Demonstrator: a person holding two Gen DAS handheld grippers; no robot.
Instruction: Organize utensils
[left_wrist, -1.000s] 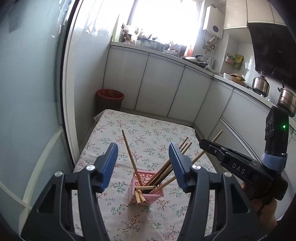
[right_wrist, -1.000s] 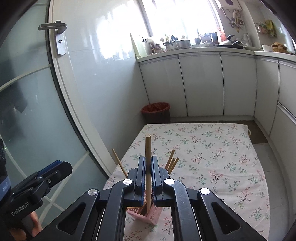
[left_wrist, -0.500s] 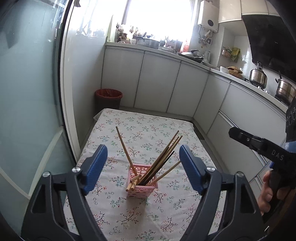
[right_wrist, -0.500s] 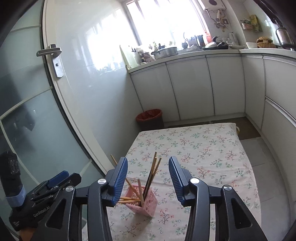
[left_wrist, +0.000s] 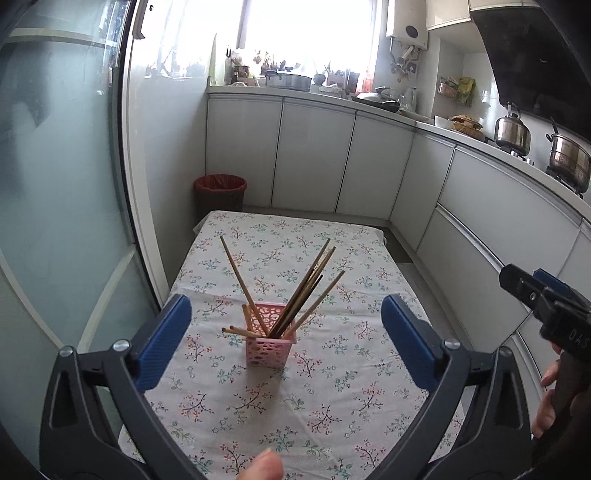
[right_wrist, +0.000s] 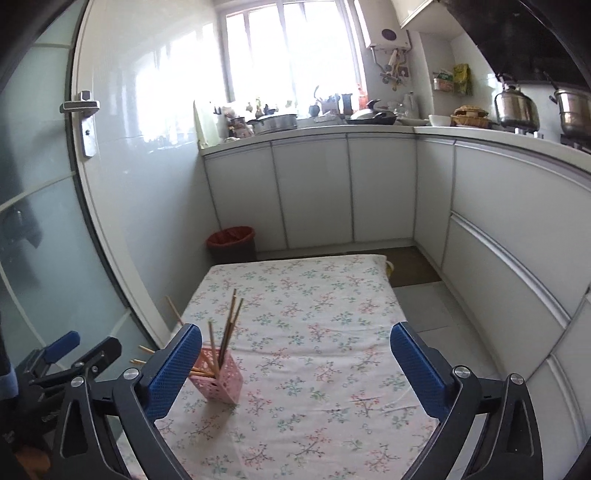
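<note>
the white cabinet run (left_wrist: 314, 155) curves round the far and right side of the kitchen, and in front of you the table under its floral tablecloth (left_wrist: 332, 369) stretches away toward a red waste bin (left_wrist: 220, 190) at the far left. your left gripper (left_wrist: 286, 341) hangs over the near edge with its blue pads spread wide apart, holding nothing. your right gripper (right_wrist: 295, 365) is likewise spread wide and empty. between the left pads, on the cloth, stands the pink perforated plastic basket (left_wrist: 270, 345), with the wooden chopsticks (left_wrist: 303, 291) fanning up out of it, a few lying over its left rim.
</note>
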